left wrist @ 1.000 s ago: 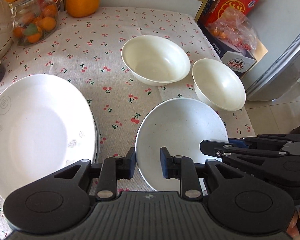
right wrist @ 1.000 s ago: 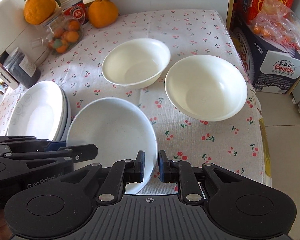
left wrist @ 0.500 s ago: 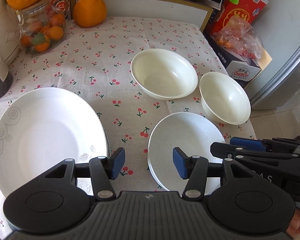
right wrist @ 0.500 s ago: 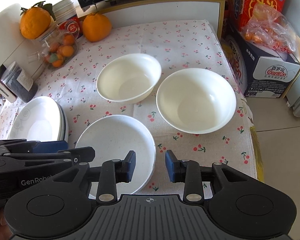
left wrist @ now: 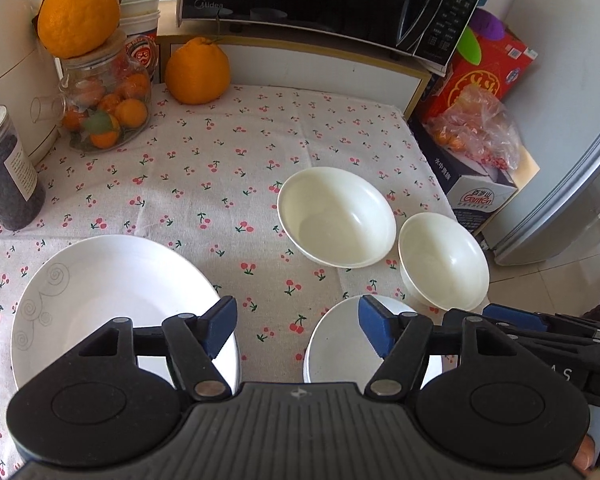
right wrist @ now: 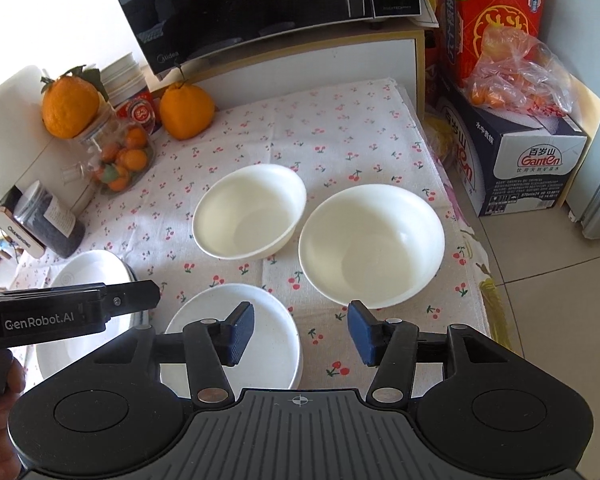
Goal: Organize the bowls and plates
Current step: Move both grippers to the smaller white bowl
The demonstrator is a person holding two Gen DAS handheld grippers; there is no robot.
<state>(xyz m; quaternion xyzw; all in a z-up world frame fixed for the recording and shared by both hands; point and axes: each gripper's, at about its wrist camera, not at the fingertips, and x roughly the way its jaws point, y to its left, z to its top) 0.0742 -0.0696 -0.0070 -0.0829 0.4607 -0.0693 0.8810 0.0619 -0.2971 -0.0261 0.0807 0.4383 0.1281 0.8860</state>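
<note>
The small white plate [right wrist: 236,320] lies low in the middle, plain and shallow. Two white bowls [right wrist: 250,210] sit above it. The left gripper [left wrist: 296,330] and right gripper [right wrist: 300,332] have just been opening and hold nothing.

Stacked white plates [left wrist: 100,300] lie left; small white plate [right wrist: 260,320] lies flat beside them; two cream bowls [right wrist: 248,212] [right wrist: 372,244] stand upright behind it.

bare cloth [left wrist: 204,184] centre, bowls [left wrist: 336,216] right
</note>
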